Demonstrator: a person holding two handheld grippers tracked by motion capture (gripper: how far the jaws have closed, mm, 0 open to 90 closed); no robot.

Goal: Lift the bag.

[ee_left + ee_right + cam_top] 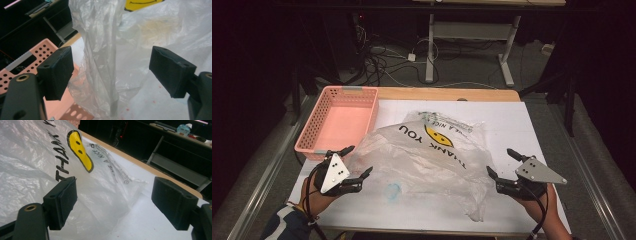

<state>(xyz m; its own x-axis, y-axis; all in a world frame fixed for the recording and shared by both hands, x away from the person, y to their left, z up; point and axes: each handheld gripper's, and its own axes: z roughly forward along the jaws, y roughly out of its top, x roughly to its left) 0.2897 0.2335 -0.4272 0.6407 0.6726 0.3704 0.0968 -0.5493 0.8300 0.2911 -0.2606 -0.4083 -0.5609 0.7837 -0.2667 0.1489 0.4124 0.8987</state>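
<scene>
Clear plastic bag [427, 155] between both grippers' spread fingers [58, 72].

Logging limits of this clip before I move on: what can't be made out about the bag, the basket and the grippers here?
- Plastic bag: contents, if any; high view, crumpled film hides them.
- Small print beside the smiley: unreadable in the right gripper view, slanted and creased.
- Pink basket: near corner; high view, covered by the left gripper.
- Right gripper: whether its fingers touch the bag; high view, too small.
</scene>
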